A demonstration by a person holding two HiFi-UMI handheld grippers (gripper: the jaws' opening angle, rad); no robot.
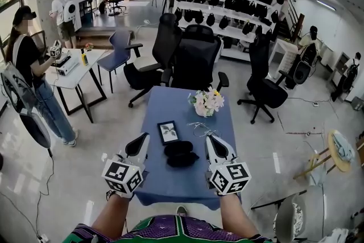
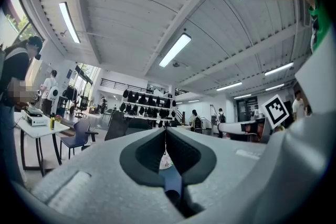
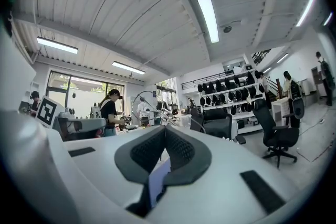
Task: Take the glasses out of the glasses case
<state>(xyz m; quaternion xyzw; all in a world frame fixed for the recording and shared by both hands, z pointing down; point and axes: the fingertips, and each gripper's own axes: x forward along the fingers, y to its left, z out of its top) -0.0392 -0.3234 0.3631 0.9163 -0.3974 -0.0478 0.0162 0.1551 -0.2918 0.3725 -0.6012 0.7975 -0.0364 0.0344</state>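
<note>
Treat the black glasses case (image 1: 181, 153), lying low-centre in the frame on the blue bench (image 1: 170, 105) between the left tool (image 1: 138, 145) and right tool (image 1: 213, 144), both pinched shut on nothing, as light, hard-shelled and likely slippery: pin one shell, lift the fragile glasses by the bridge.

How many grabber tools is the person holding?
2. The left gripper is left of the black glasses case, the right gripper right of it; both are shut and empty. None looks hidden.
</note>
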